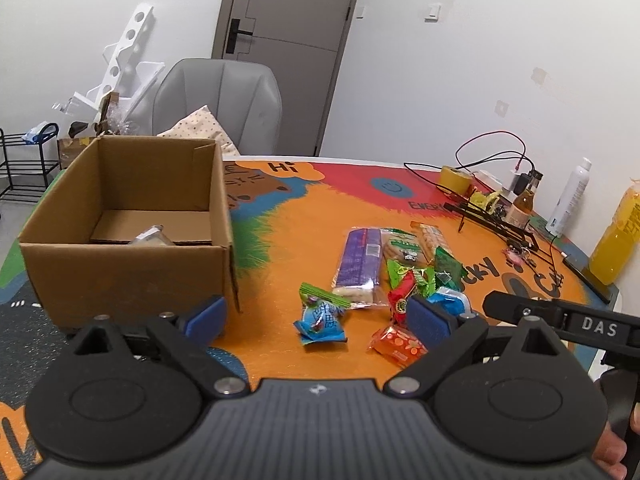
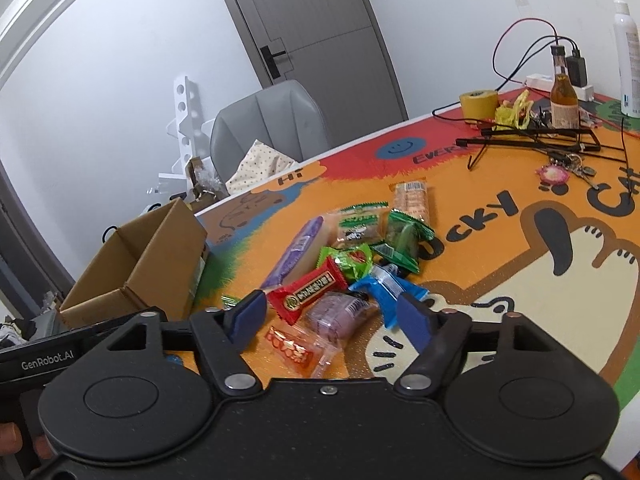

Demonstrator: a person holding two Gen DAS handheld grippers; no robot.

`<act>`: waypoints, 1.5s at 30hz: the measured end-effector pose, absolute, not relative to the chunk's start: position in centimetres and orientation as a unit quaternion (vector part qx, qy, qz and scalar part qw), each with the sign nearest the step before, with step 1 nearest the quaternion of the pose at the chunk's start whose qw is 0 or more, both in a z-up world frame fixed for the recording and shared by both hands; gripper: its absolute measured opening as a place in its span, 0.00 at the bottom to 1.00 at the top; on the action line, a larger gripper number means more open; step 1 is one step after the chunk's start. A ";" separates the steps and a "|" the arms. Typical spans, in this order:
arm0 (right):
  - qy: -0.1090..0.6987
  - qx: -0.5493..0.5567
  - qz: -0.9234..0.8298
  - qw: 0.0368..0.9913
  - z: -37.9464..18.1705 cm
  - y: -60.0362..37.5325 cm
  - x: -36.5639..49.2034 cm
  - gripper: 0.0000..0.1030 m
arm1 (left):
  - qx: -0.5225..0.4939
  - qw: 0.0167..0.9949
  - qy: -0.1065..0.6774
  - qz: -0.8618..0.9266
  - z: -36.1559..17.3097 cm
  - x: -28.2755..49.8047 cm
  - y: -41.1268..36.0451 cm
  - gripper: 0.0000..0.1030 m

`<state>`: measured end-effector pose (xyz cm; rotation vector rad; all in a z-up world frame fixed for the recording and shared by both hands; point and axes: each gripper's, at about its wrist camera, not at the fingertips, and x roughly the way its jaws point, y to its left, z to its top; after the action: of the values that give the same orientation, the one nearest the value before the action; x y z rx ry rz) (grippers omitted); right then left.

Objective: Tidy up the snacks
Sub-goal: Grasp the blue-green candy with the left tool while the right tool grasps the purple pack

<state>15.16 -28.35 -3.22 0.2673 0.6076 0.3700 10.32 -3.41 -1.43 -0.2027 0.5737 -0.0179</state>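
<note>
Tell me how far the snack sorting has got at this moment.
Barely started: one clear-wrapped packet lies in the brown cardboard box. Both tongs, left and right, are open and empty. Some ten packets remain piled on the orange tablecloth, including the red bar.

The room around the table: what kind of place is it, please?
Probably a room in a home or small office, used for recording. A grey door, an upholstered chair with a cushion, and a table under a cartoon cat mat suggest this.
</note>
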 end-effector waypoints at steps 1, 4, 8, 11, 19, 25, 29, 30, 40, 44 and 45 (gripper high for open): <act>0.300 0.131 0.180 0.928 -3.4 -28.4 15.3 0.67 | -0.098 0.954 0.283 -0.010 -1.6 10.4 -3.5 0.91; 0.308 0.133 0.182 0.924 -4.1 -28.4 15.7 0.62 | -0.097 0.952 0.289 -0.013 -2.1 11.0 -3.8 0.85; 0.320 0.136 0.187 0.919 -4.9 -28.3 16.6 0.57 | -0.097 0.950 0.296 -0.016 -2.8 11.8 -4.0 0.75; 0.330 0.138 0.191 0.914 -5.7 -28.2 17.3 0.53 | -0.099 0.948 0.303 -0.018 -3.4 12.5 -4.2 0.67; 0.354 0.145 0.198 0.903 -7.1 -27.5 19.0 0.50 | -0.093 0.944 0.316 -0.025 -4.8 14.4 -4.8 0.58; 0.364 0.148 0.203 0.897 -7.8 -26.8 20.1 0.50 | -0.089 0.940 0.328 -0.025 -5.9 15.8 -5.0 0.54; 0.362 0.140 0.202 0.899 -7.8 -26.2 20.7 0.50 | -0.090 0.938 0.334 -0.022 -6.5 16.6 -4.9 0.52; 0.362 0.138 0.201 0.900 -7.8 -26.0 20.8 0.51 | -0.091 0.937 0.335 -0.020 -6.6 16.9 -4.8 0.52; 0.349 0.095 0.193 0.912 -7.9 -23.7 21.0 0.52 | -0.096 0.936 0.337 -0.019 -7.8 18.1 -4.2 0.51; 0.344 0.085 0.187 0.916 -7.9 -23.6 21.0 0.44 | -0.091 0.937 0.336 -0.017 -7.8 18.2 -4.3 0.41; 0.343 0.084 0.187 0.917 -7.9 -23.7 20.9 0.43 | -0.090 0.938 0.335 -0.017 -7.8 18.2 -4.4 0.37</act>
<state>20.92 -23.68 -7.89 0.1731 0.7055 0.3841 18.16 -4.38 -7.85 -0.1838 0.6842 -0.0349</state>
